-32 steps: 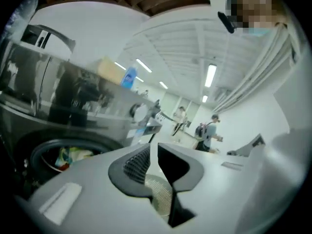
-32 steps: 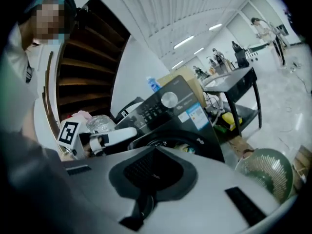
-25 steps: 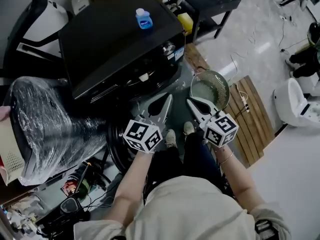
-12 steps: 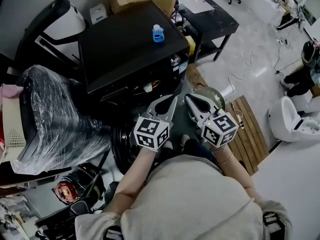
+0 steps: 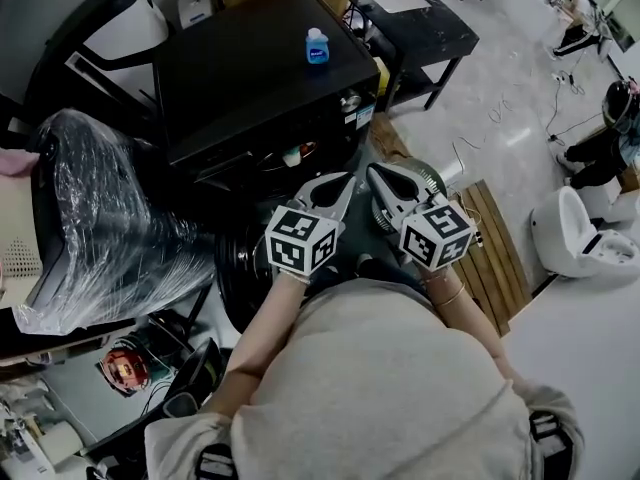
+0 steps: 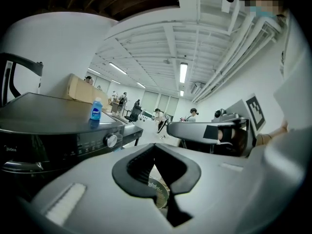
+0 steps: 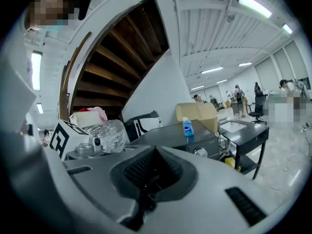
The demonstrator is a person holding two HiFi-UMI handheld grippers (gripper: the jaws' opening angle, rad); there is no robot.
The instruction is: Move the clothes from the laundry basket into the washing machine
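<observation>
While the left tool (image 5: 345, 180) hovers, the washing machine (image 5: 250, 68) seems just ahead.

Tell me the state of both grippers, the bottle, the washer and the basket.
left gripper: shut, empty.
right gripper: shut, empty.
washing machine: door state unclear.
blue bottle: upright, capped, on the washing machine.
laundry basket: on the floor, mostly hidden behind the right gripper.

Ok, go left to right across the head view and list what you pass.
In order: plastic-wrapped bundle → left claw → right claw → wooden slats → white device.
</observation>
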